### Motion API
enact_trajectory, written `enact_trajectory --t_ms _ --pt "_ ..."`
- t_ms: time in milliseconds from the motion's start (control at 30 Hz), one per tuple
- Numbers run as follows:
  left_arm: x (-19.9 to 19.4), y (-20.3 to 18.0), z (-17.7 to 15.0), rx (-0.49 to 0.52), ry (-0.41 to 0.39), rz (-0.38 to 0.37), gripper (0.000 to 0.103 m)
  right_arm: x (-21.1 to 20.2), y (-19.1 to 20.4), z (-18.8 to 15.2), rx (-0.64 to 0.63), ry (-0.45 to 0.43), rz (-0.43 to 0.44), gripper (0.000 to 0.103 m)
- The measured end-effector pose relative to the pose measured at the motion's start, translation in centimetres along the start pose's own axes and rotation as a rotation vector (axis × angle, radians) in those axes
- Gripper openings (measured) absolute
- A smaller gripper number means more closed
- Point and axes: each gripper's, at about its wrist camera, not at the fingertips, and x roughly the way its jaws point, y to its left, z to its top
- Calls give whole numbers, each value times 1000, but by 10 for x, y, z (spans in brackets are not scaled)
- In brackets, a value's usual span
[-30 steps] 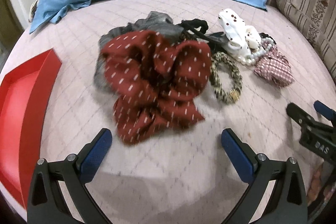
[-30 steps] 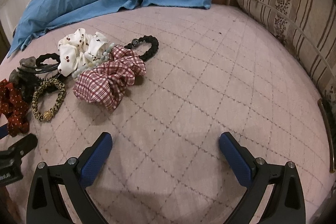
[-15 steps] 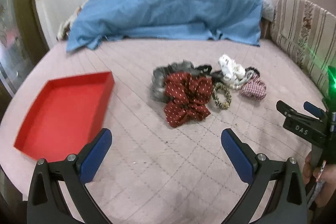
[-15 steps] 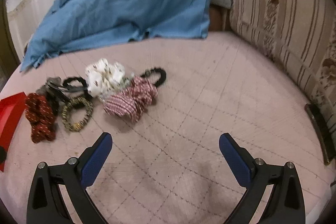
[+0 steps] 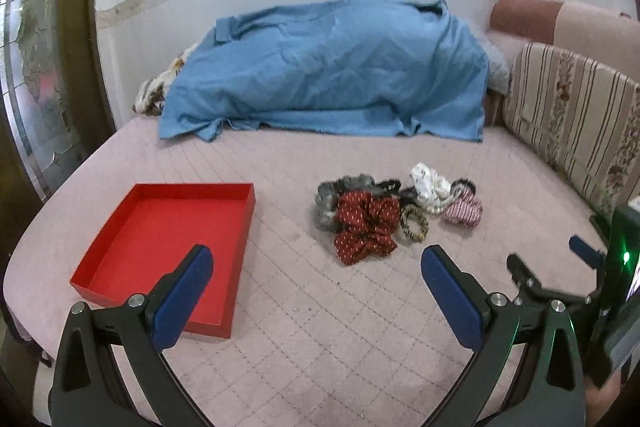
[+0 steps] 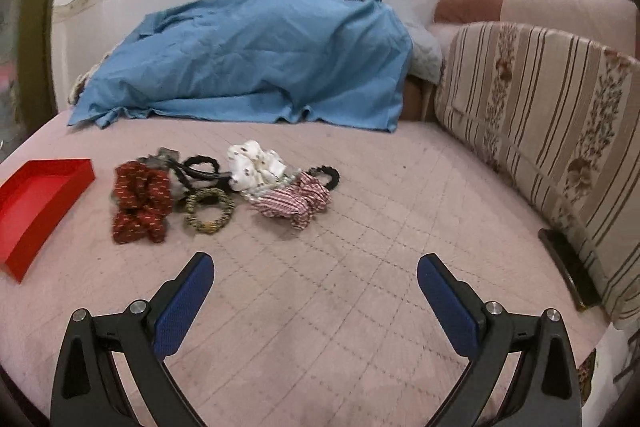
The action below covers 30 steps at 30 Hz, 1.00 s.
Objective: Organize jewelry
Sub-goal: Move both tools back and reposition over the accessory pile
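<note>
Both grippers have pulled back and up from the pile within the last second: 1 second ago the left wrist camera was filled by the dark red scrunchie [image 5: 368,227], and now the whole bed [image 5: 320,327] shows in both views. The left gripper [image 5: 316,291] hangs with its jaws wide apart and holds nothing; the right gripper [image 6: 314,301] is the same — wide and empty.

The pile has not moved. It lies in the middle of the pink quilted bed, well apart from the red tray [image 5: 240,211], which sits to its left and has nothing inside. In the pile I can make out the dark red scrunchie nearest the tray, a grey scrunchie [image 5: 328,197] behind it, a leopard-pattern hair tie [image 5: 415,223], a white spotted scrunchie [image 5: 430,183], a red checked scrunchie [image 5: 462,211], and 2 black hair ties, one of them [image 6: 325,175] at the far right edge. A string of pale beads seems to lie between the white and the checked one, but it is too small to be sure.

So, in my judgement, nothing is sorted yet. The retreat looks like a fresh start — the next move is probably to come down again on 1 item, most likely the dark red scrunchie, and carry it to the tray.
</note>
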Motion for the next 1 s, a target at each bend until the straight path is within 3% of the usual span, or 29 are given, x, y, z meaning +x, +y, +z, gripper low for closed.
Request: enact_trajectory --t_ms 367,700,1000 --pt "-46 34 4 -109 -105 -18 103 -66 13 8 9 -86 11 103" --pt "-73 51 7 -128 -180 29 103 -109 21 32 -2 -180 29 103" --pt "-90 44 6 -99 -243 86 103 -119 24 37 9 -211 59 103"
